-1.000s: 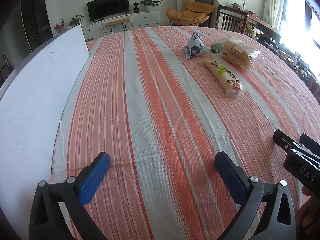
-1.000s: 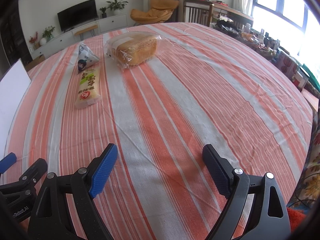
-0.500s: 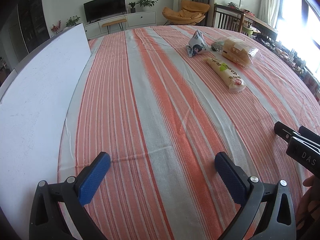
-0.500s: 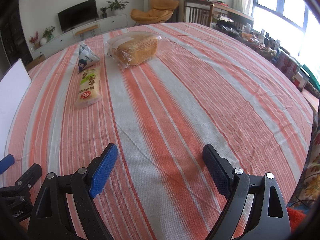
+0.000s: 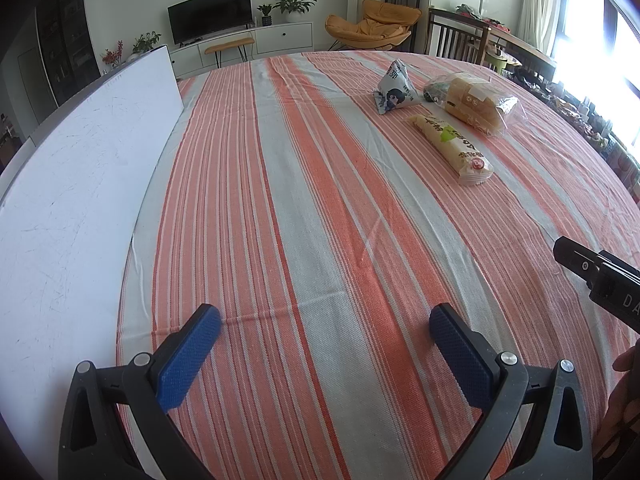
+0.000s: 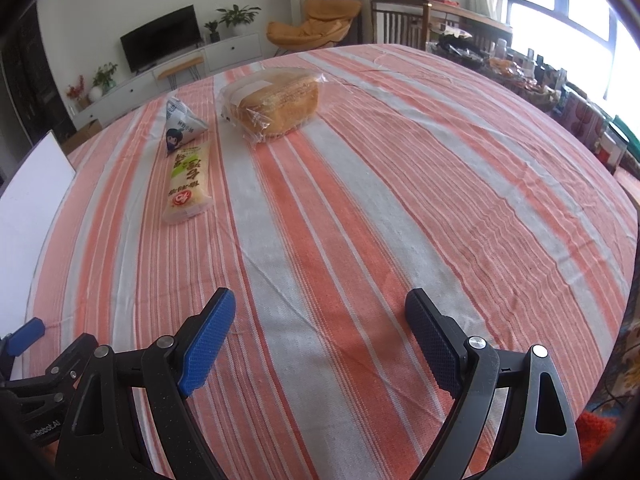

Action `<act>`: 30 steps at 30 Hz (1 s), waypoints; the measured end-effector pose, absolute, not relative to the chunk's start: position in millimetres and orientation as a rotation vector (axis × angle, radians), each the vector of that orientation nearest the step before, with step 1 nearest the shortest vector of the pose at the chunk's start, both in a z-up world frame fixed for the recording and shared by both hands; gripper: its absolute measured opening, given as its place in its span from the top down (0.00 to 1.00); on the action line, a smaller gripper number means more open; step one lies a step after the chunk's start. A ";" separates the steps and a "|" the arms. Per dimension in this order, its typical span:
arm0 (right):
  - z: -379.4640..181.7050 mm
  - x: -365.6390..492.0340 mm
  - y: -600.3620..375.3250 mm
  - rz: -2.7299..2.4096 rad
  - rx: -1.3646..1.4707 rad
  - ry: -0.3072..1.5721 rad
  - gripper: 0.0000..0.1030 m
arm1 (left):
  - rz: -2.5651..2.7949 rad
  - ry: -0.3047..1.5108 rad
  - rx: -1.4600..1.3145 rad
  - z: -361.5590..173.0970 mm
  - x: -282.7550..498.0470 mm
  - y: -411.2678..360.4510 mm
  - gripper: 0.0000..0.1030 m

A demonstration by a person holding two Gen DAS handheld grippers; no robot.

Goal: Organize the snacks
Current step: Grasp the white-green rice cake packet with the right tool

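Left wrist view: the left gripper (image 5: 325, 330), spread and empty, has drifted slightly so the snacks sit a little lower ahead-right: triangular packet (image 5: 394, 93), long yellow packet (image 5: 454, 145), bagged bread (image 5: 474, 103). The right gripper (image 6: 320, 330), also spread, has not moved. Nothing on the striped surface (image 5: 312, 208) is grasped yet.

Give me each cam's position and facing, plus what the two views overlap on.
Left wrist: sits on the left gripper, angled down across the striped tablecloth, white board at its left; own open fingers show, right gripper and a hand at the right edge.
Right wrist: sits on the right gripper, same downward tilt; own open fingers show, left gripper at the lower left.
Shared: triangular packet, long packet, bagged bread, TV, orange chair.
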State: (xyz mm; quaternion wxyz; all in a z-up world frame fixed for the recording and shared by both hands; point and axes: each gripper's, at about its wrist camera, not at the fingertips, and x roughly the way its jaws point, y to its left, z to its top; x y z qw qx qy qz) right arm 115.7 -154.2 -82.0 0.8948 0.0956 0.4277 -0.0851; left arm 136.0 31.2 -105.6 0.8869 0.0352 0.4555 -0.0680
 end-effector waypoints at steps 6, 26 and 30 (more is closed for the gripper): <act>-61.9 161.5 -132.9 0.022 0.148 0.917 0.14 | -0.141 0.947 0.073 -105.6 136.0 31.3 0.00; -75.4 188.7 -145.7 0.076 0.091 1.040 0.71 | -0.141 0.947 0.074 -105.7 136.0 31.2 0.00; -79.1 159.8 -193.0 -0.124 0.066 0.979 0.71 | -0.141 0.947 0.074 -105.6 135.7 31.5 0.00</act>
